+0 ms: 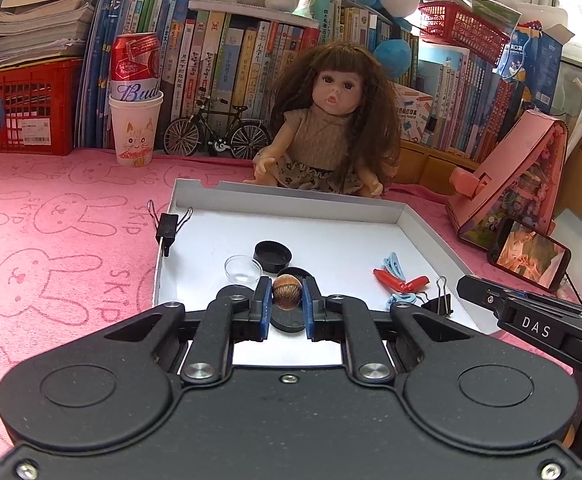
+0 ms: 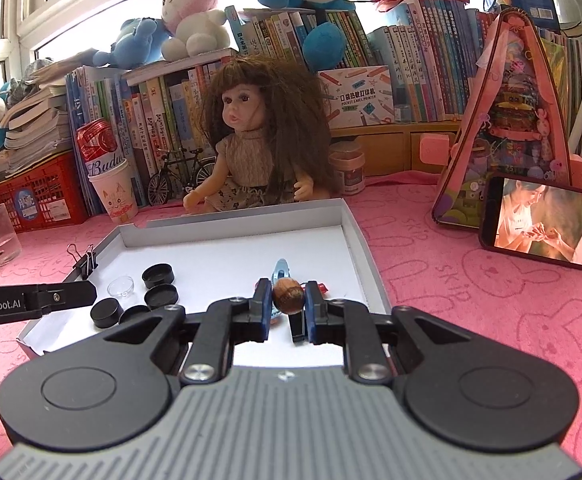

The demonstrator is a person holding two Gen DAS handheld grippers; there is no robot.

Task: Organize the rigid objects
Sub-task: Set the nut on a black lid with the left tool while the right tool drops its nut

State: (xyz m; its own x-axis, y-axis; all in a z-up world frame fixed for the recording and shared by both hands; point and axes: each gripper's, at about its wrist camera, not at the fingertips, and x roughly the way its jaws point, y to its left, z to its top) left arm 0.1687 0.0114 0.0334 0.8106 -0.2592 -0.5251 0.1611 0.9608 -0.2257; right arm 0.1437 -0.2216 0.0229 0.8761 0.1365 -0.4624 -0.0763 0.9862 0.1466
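Observation:
A white tray [image 1: 291, 196] [image 2: 365, 256] lies on the pink cloth. My left gripper [image 1: 287, 294] is shut on a ridged golden-brown nut [image 1: 287, 290], just above a black cap [image 1: 289, 322]. My right gripper [image 2: 288, 296] is shut on a darker brown nut [image 2: 288, 298], above a blue clip [image 2: 281, 270] and a red clip [image 2: 321, 287]. In the tray's left part lie a clear dish [image 1: 243, 269] [image 2: 121, 286] and black caps [image 1: 273, 256] [image 2: 158, 275]. Each wrist view shows one finger [image 1: 487, 296] [image 2: 63, 294] of the other gripper at its edge.
A black binder clip [image 1: 167, 226] [image 2: 85, 260] grips the tray's left rim; another [image 1: 439, 300] lies near the blue clip [image 1: 394, 264]. Behind the tray sit a doll [image 1: 323, 128], a cup holding a can [image 1: 135, 128] and a toy bicycle [image 1: 215, 132]. A phone [image 2: 547, 220] leans right.

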